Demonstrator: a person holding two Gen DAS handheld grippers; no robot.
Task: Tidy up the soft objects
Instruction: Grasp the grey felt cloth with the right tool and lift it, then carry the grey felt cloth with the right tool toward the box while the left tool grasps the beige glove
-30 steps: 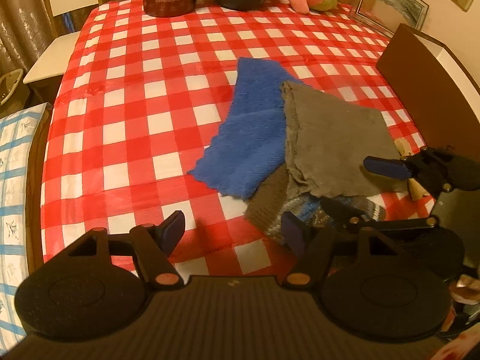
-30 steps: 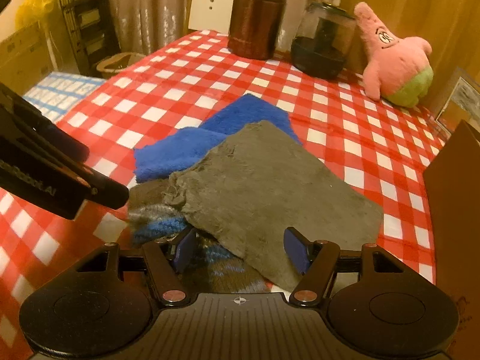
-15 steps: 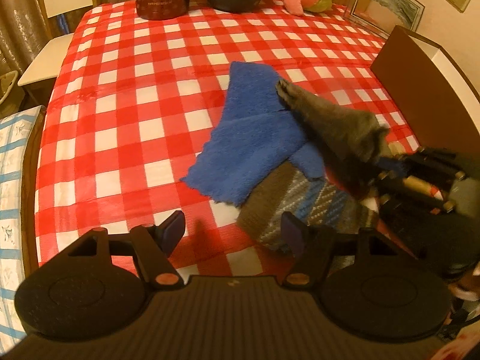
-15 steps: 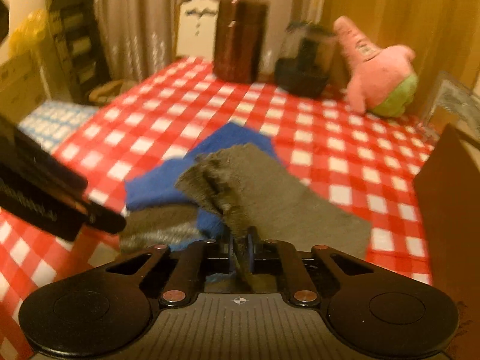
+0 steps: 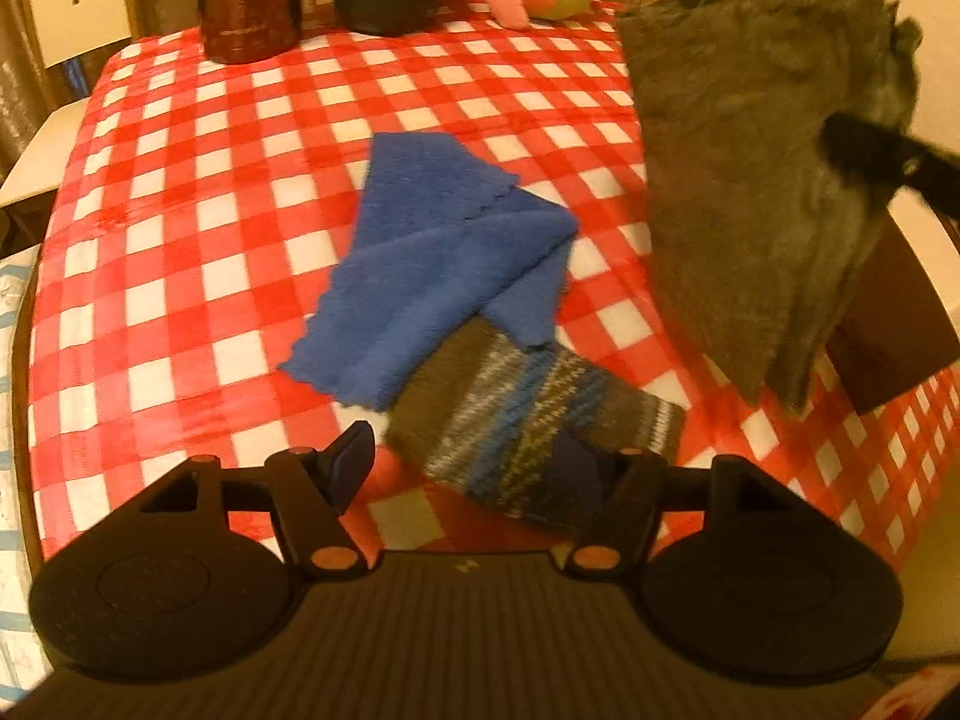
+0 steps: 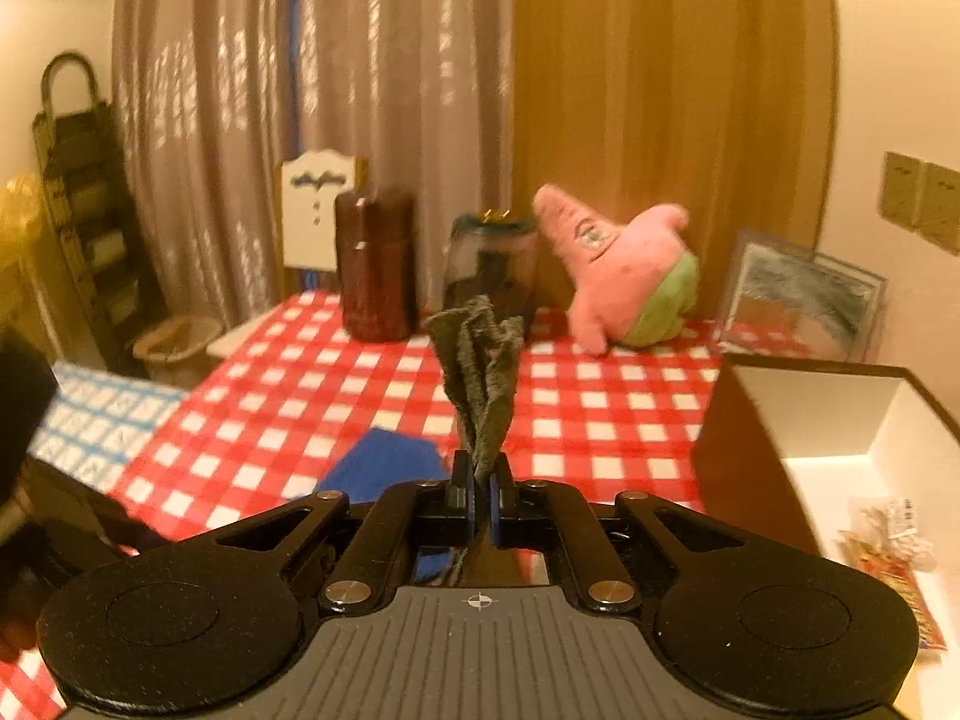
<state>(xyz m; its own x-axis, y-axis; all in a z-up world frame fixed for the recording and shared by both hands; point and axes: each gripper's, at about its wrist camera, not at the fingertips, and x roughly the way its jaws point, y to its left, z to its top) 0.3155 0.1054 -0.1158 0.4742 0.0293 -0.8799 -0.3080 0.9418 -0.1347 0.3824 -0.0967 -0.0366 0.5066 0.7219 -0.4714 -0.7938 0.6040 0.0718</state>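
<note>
Since half a second earlier, my right gripper had hoisted the fuzzy grey cloth clear of the red-and-white checked tablecloth; its fingers were clamped on a bunched edge, and the sheet hung free near the open brown box with a white interior. I judged that box the likely destination, so one soft item was nearly sorted. Left uncovered on the table were the folded blue fleece cloth and, partly under it, the striped brown-and-blue knitted piece. My left gripper hovered over that knit with fingers apart, holding nothing. Only the left view showed the hanging cloth's full spread and the knit; only the right view showed the box's inside, the pink starfish plush toy, and the pinch itself.
</note>
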